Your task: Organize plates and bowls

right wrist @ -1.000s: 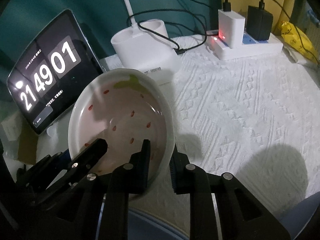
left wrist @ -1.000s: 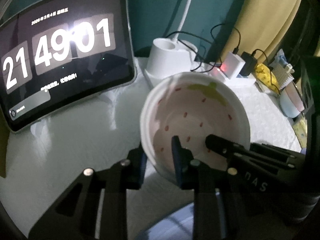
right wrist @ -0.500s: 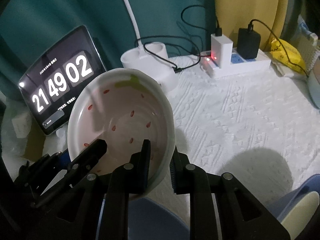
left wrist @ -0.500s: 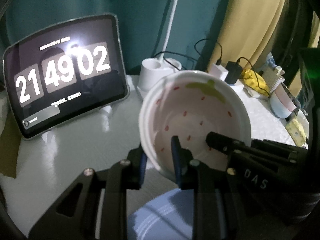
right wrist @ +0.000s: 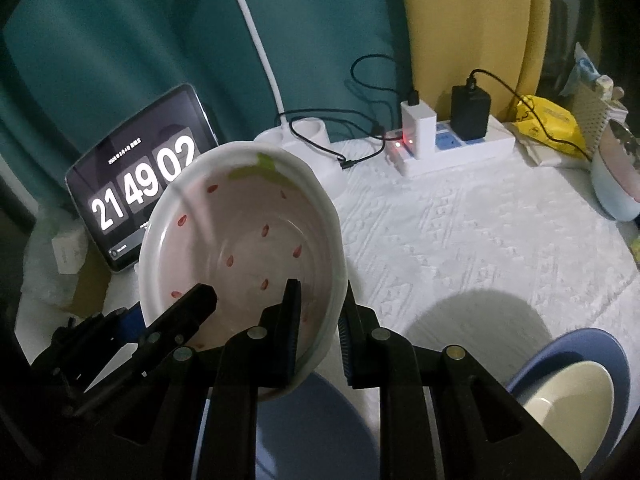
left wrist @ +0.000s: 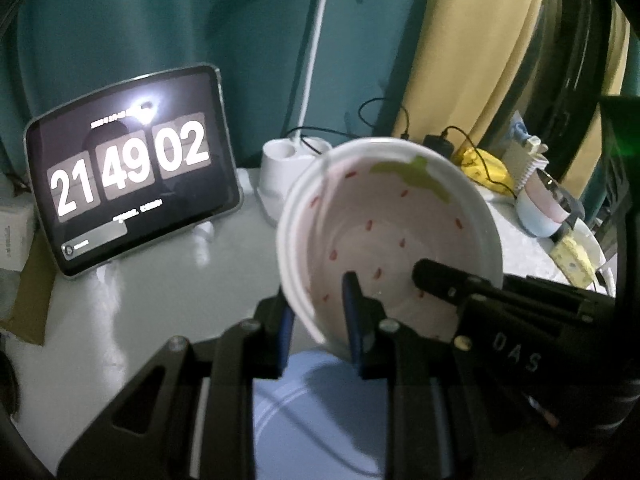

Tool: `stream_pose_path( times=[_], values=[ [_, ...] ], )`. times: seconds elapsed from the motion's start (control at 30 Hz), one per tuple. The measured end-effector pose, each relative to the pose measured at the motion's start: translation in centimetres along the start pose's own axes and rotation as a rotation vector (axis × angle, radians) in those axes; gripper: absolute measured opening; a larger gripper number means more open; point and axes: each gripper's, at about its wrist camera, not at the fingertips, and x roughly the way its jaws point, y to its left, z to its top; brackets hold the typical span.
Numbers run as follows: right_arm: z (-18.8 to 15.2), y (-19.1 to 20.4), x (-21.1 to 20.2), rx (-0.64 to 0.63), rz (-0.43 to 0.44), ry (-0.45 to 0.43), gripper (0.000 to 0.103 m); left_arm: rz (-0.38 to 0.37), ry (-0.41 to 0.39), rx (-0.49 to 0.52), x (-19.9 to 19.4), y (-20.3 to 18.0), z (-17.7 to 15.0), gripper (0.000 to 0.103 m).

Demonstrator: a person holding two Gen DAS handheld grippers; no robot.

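Nearest the lenses, a blue plate (left wrist: 304, 412) lies on the counter (right wrist: 460, 240) directly under the raised dish, with a second blue plate (right wrist: 576, 344) carrying a cream bowl (right wrist: 568, 400) at the near right edge of the right wrist view. Above the first plate, two hand-held tools share one load: the left claw (left wrist: 320, 328) is clamped on the near left rim of a white strawberry-patterned bowl (left wrist: 392, 232), one pad outside the wall and one inside, while the right claw (right wrist: 320, 332) pinches the opposite rim of the same bowl in the same way. The bowl hangs clear of the counter, tilted so its pink, seed-dotted inside and green leaf mark face the cameras. In each view the other tool's dark finger reaches into the bowl from the side. Beyond it, the white embossed cloth covers the counter. Further back on the left, a tablet (right wrist: 136, 188) leans upright showing a flip clock reading 21 49 02. Beside it stands a white lamp base (left wrist: 288, 164) with its thin neck rising out of frame. To the right, a white power strip (right wrist: 452, 148) holds a white charger and a black adapter, red light glowing. A yellow packet (right wrist: 548, 120) and a pale blue bowl (right wrist: 612, 188) sit at the far right, before teal and yellow curtains.
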Motion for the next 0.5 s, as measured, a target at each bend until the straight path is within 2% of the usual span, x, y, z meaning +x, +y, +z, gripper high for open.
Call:
stream_pose_path(
  times=[0.5],
  values=[
    [-1.1,-1.9,-4.5,0.011,0.013,-0.052,0.019,-0.022,-0.027,0.022,-3.1,-3.4,-0.9,0.023]
  ],
)
